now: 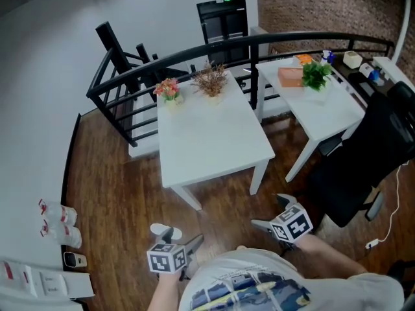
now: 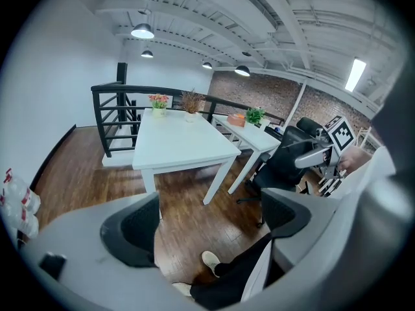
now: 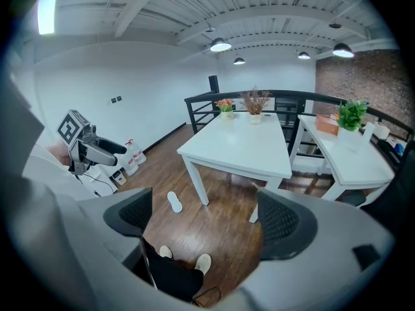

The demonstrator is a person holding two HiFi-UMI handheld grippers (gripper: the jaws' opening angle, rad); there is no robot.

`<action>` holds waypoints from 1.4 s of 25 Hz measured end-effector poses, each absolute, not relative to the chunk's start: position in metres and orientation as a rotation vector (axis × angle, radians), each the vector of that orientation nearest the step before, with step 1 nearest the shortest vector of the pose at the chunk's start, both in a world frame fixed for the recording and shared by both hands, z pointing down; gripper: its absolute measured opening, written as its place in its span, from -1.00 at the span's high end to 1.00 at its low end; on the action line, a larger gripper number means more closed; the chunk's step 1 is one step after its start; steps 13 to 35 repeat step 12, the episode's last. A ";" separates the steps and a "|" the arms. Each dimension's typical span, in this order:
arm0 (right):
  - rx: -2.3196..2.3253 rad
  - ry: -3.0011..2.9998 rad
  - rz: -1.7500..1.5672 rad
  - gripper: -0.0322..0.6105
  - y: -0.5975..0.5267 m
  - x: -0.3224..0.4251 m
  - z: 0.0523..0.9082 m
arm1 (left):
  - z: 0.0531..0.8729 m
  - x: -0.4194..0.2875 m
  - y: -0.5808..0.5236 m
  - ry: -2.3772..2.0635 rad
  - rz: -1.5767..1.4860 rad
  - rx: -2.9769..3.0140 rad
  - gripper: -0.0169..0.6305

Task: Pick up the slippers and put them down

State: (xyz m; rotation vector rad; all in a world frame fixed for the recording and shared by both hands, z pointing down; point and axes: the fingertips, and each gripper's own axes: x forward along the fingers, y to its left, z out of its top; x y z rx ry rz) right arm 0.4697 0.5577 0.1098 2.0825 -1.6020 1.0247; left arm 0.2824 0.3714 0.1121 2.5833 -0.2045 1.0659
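Note:
One white slipper (image 3: 174,201) lies on the wooden floor beside the front leg of the near white table (image 3: 241,149). In the head view the slipper (image 1: 166,231) shows just ahead of my left gripper (image 1: 182,242). No second slipper is in sight. My left gripper (image 2: 207,222) is open, with only floor and my own shoes between its pads. Held above the floor, my right gripper (image 3: 207,219) is open too and holds nothing. In the head view the right gripper (image 1: 275,214) hovers near the table's right front leg.
A second white table (image 1: 319,99) with a green plant (image 1: 316,74) stands to the right. A black office chair (image 1: 366,164) sits beside it. Behind the tables runs a black railing (image 1: 194,50). Water bottles (image 1: 61,225) stand by the left wall.

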 end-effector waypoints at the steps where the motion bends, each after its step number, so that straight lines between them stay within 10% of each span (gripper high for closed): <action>1: 2.080 -1.605 1.022 -0.74 0.560 0.470 0.109 | 0.111 0.285 0.374 -0.201 1.068 2.587 -0.56; 35: 2.080 -1.613 1.028 -0.74 0.583 0.488 0.110 | 0.107 0.320 0.401 -0.156 1.067 2.620 -0.56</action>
